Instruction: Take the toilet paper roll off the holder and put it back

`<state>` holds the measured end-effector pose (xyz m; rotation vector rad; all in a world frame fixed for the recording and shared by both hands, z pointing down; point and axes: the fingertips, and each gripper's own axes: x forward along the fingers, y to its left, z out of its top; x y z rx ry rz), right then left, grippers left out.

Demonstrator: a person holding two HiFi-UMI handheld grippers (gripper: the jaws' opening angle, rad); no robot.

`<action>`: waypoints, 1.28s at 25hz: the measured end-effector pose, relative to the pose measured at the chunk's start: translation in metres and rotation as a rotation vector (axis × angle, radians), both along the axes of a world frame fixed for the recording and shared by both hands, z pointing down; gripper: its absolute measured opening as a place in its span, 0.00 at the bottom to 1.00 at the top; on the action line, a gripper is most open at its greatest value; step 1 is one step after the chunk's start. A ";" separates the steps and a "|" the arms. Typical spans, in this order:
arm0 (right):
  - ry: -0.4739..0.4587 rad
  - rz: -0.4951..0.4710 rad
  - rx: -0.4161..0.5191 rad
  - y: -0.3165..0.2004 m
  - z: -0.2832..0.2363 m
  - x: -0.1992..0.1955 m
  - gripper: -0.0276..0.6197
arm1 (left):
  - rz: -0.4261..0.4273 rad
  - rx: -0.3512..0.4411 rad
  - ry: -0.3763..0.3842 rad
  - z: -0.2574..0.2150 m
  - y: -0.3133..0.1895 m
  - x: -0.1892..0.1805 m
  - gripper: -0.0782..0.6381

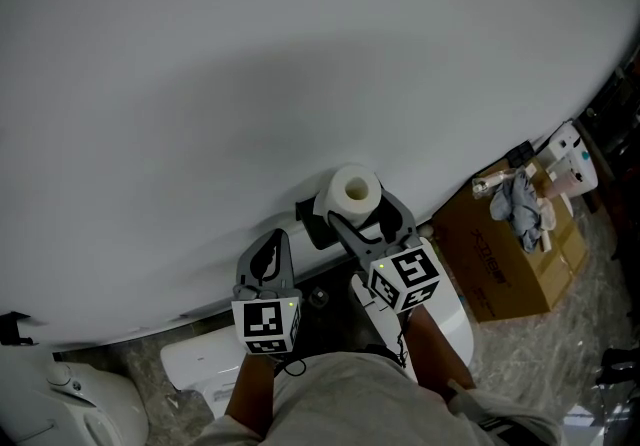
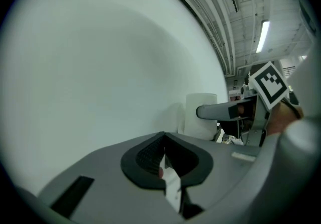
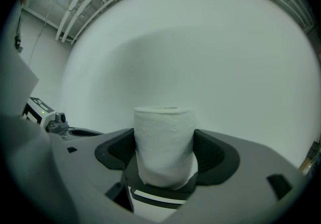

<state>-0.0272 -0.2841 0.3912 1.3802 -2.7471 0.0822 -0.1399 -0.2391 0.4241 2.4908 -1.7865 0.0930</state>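
Toilet paper roll (image 3: 164, 147) is white and stands upright, its hole facing up. The right tool (image 3: 164, 153) is grasping it, one dark pad pressing on each side of the roll. In the head view the roll (image 1: 355, 191) is close to the white wall (image 1: 250, 64), just beside a black holder (image 1: 308, 221) fixed on that wall. I cannot tell if the roll touches the holder. The left tool (image 2: 164, 141) is clenched, its two pads pressed together with nothing between them. It hangs to the left of the roll and a bit apart from it (image 1: 268, 252). A white toilet (image 1: 195, 366) sits low under both tools. A cardboard box (image 1: 500, 264) with cloths on top stands on the right.
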 end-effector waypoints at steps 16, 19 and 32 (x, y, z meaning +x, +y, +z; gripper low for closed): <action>-0.033 -0.012 0.014 0.005 -0.004 0.007 0.59 | -0.008 -0.001 -0.013 -0.002 0.004 0.007 0.12; -0.044 -0.019 0.005 0.011 -0.001 0.013 0.59 | -0.013 -0.002 -0.014 -0.002 0.007 0.011 0.12; -0.071 -0.064 -0.001 0.050 -0.002 0.032 0.59 | -0.039 0.010 -0.010 -0.010 0.040 0.039 0.12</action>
